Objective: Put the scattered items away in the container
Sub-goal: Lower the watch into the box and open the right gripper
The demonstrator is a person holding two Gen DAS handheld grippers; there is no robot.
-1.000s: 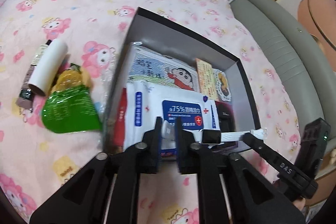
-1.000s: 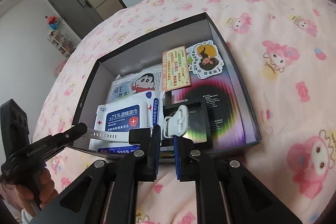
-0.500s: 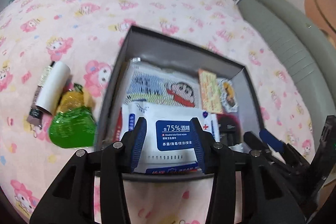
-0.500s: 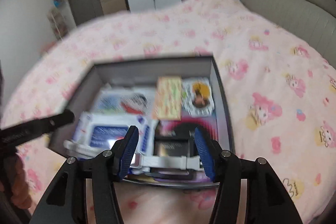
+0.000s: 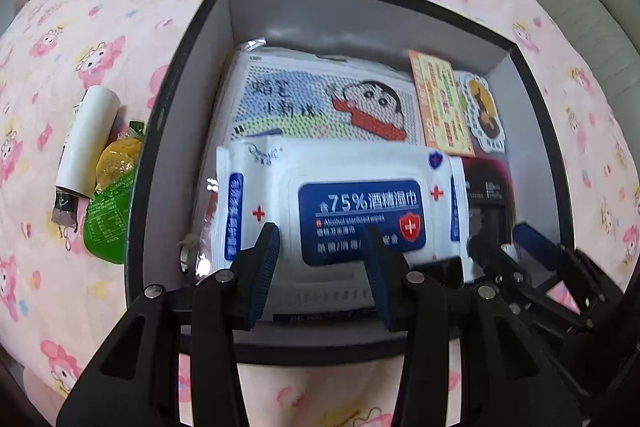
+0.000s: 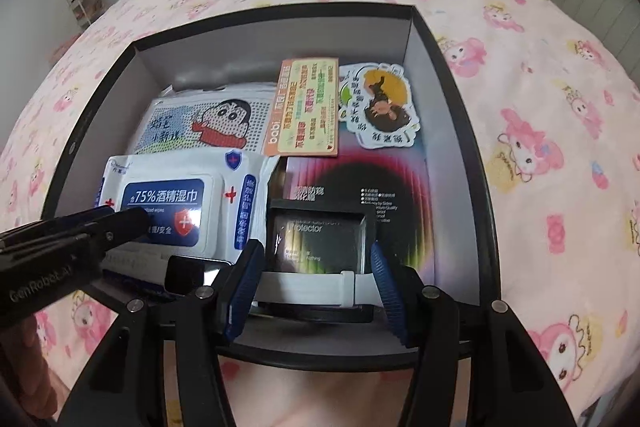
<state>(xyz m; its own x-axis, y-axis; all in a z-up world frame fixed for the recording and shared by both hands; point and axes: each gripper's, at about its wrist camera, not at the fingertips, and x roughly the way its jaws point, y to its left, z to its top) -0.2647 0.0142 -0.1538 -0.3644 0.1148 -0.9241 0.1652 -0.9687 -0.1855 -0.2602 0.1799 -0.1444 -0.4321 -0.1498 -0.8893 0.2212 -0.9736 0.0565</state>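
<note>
watch (image 6: pixel 320 285) lies in box (image 6: pixel 452 99), wipes pack (image 6: pixel 180 203) at its left.

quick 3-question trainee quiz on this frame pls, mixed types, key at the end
1. True or false: the white watch lies inside the black box.
2. Which thing is outside the box? A) alcohol wipes pack B) green snack pouch C) orange card
3. Fill in: the left tongs and right tongs are both ____, gripping nothing.

Key: 1 true; 2 B; 3 open
</note>
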